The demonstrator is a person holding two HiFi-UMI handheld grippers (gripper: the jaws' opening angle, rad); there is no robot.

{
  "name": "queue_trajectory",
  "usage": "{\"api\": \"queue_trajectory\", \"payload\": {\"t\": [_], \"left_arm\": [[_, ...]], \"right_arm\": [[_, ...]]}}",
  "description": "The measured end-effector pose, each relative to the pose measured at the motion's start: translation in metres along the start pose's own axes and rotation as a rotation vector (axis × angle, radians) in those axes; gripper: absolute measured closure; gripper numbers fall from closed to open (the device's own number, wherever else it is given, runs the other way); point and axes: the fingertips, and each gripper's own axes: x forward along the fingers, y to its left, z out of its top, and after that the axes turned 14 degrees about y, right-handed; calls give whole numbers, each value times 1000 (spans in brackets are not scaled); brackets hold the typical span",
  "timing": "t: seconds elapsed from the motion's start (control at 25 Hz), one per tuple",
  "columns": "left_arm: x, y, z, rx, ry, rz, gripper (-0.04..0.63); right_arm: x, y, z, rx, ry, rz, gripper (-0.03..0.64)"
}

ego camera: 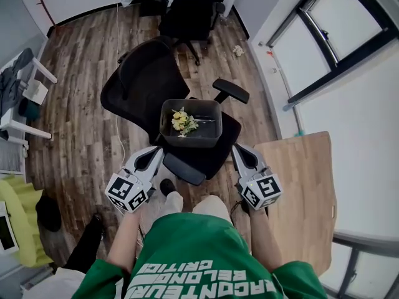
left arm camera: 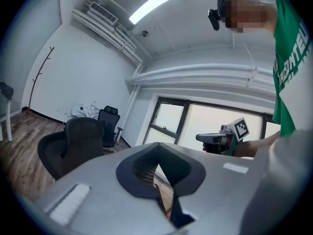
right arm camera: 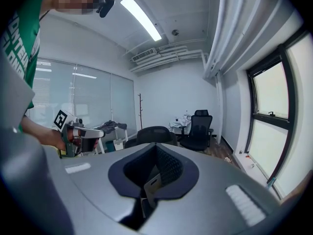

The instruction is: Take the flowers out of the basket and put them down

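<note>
Tongs: the left gripper [ego camera: 159,149] and the right gripper [ego camera: 235,147] are held out either side of a chair seat. In each gripper view the jaws are seen closed together, with nothing between them.
Flowers: a small yellow-and-white bunch of flowers [ego camera: 182,122] is seen lying inside the basket [ego camera: 166,118], towards its left wall.
Basket: a dark square tub is set on the seat of the near office chair [ego camera: 144,80], between the two gripper tips and just beyond them; contact with either tip cannot be made out.
Head view only: the flowers, the basket and the seat are shown here and in neither gripper view (both of those look above them, across the room).
Left gripper view only: the right gripper is seen side-on before a bright window [left arm camera: 171,124], held in a hand.
Right gripper view only: the left gripper is seen side-on, with a glass partition [right arm camera: 98,106], a coat stand [right arm camera: 140,110] and a ceiling light [right arm camera: 141,17] behind it.
Edges: the basket is hemmed in by the backrest on its far left and an armrest [ego camera: 230,90] on its far right. A wooden table [ego camera: 299,185] has its edge just beside the right gripper.
Open room: bare wooden floor [ego camera: 81,61] is seen left of the chair, as far as a white rack [ego camera: 25,98]. A second office chair [ego camera: 190,14] stands well beyond.
</note>
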Motion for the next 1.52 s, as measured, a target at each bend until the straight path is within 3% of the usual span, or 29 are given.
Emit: {"api": "queue_trajectory", "payload": {"t": [0.36, 0.88, 1.52], "left_arm": [[22, 16, 9, -19, -22, 25, 578], [65, 28, 35, -52, -62, 216, 578], [108, 50, 25, -76, -2, 238, 577]], "right_arm": [[30, -24, 1, -6, 18, 50, 611], [80, -110, 8, -49, 58, 198, 611], [137, -138, -7, -94, 163, 244, 611]]}}
